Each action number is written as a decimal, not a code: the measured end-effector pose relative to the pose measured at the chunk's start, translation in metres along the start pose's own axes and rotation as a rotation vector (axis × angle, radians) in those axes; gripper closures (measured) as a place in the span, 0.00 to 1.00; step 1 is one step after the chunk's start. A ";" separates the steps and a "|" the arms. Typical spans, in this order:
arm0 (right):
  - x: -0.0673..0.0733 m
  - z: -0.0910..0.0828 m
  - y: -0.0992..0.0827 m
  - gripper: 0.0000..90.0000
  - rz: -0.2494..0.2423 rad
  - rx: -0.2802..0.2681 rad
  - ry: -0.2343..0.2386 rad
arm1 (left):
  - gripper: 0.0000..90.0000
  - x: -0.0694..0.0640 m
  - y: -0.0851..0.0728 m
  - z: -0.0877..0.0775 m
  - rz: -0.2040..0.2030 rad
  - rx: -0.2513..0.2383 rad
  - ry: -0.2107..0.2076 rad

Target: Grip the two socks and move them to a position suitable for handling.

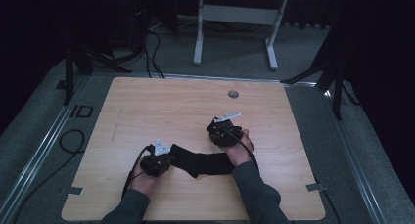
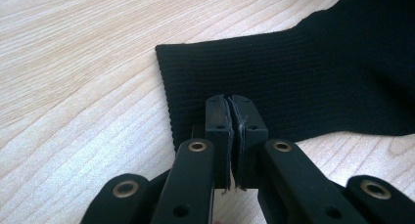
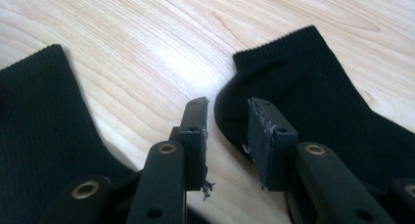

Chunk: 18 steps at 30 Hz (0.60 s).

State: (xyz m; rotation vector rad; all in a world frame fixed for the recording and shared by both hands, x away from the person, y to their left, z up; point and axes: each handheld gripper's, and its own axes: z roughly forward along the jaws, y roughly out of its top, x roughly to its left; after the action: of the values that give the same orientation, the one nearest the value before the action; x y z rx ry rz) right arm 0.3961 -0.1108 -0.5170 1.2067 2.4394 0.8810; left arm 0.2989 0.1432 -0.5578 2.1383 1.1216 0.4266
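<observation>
The floor left of the desk (image 1: 147, 101) carries pale letters that read "ID" (image 1: 81, 111); nothing else in view can be read.

The left gripper (image 1: 156, 161) sits near the desk's front left, in the person's left hand (image 1: 143, 180). In the left gripper view its two fingers (image 2: 218, 117) are pressed together at the tips, which lie over the near edge of a black ribbed sock cuff (image 2: 274, 87); whether any fabric is pinched between them cannot be told, since the tips meet with no visible gap and the cloth behind is the same black.

The right gripper (image 1: 224, 130) sits near the desk's centre, held by the right hand (image 1: 240, 148). Its fingers (image 3: 194, 131) stand apart with bare wood showing between them, and they hold nothing. The right finger is just beside the rounded edge of a black sock (image 3: 303, 101), which lies flat with its cuff pointing away; a second stretch of black ribbed fabric (image 3: 39, 126) lies at the left of that view (whether it is a second sock or part of the same one is not clear from there).

In the high view the black fabric (image 1: 200, 161) reads as one dark strip lying flat on the desk between the two grippers, so the count of socks is uncertain: at least one. There are two grippers, two hands, one desk, and one small round grommet (image 1: 233, 94) near the desk's far edge
</observation>
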 end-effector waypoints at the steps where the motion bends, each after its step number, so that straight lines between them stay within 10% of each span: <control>1: 0.000 0.002 0.002 0.76 -0.003 0.003 -0.001 | 0.97 0.000 0.000 0.000 0.000 0.000 0.000; 18: -0.005 0.021 0.027 0.65 0.043 0.048 0.001 | 0.97 -0.001 0.000 0.000 0.004 -0.004 0.000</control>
State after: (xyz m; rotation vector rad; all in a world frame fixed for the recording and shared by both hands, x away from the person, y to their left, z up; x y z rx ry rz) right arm 0.4260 -0.0936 -0.5162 1.2796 2.4574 0.8398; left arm 0.2987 0.1423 -0.5580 2.1377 1.1156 0.4303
